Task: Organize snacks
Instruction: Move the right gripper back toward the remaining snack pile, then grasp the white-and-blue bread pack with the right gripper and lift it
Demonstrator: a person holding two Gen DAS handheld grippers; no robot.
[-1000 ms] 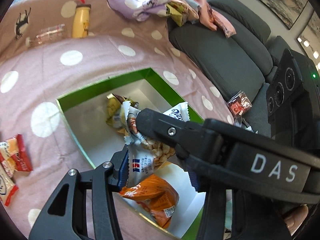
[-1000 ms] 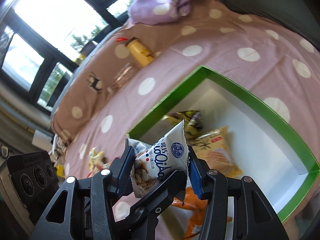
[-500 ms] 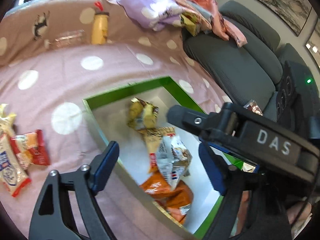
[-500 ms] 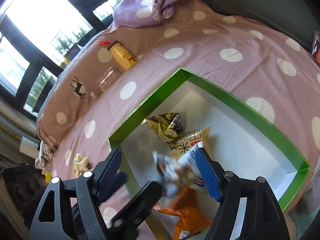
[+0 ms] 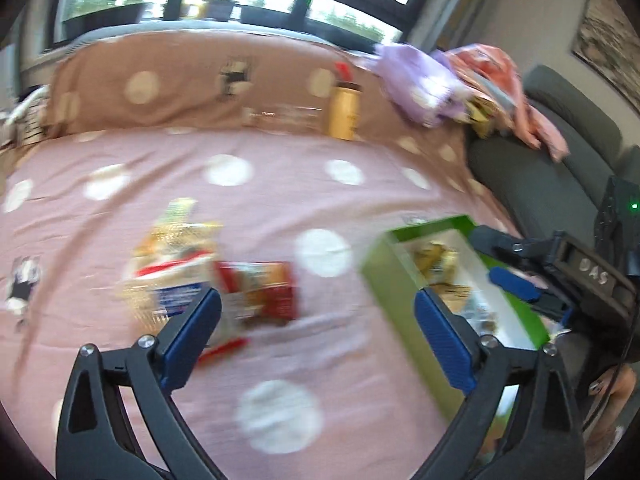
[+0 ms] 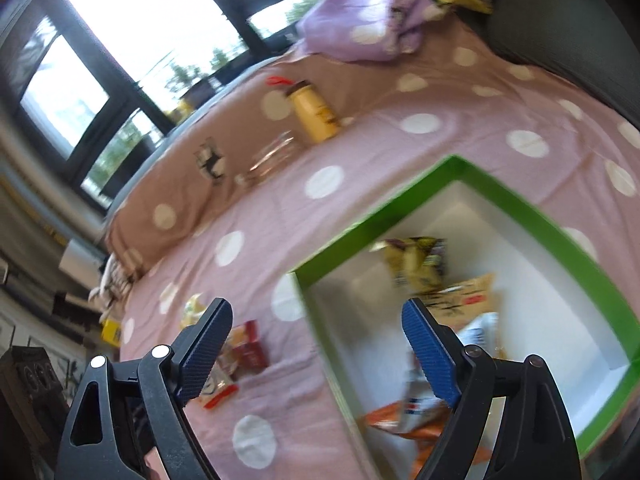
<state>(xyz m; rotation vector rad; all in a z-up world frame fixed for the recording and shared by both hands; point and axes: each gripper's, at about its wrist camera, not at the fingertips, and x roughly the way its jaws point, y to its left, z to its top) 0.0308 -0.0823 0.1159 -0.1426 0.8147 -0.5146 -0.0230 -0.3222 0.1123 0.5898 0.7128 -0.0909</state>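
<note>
On the polka-dot bed, with the box (image 6: 532, 208) already holding several packets, both my left gripper (image 5: 316, 320) and right gripper (image 6: 316, 336), jaws having just opened wide and empty, must next reach the loose snacks (image 5: 256, 292) beside it.

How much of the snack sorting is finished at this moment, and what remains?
Done: several snack bags lie inside the green box. In hand: nothing; the left gripper and right gripper have just been opening and are empty. Left: the red packet and blurred packets beside it still lie on the dotted cloth.
</note>
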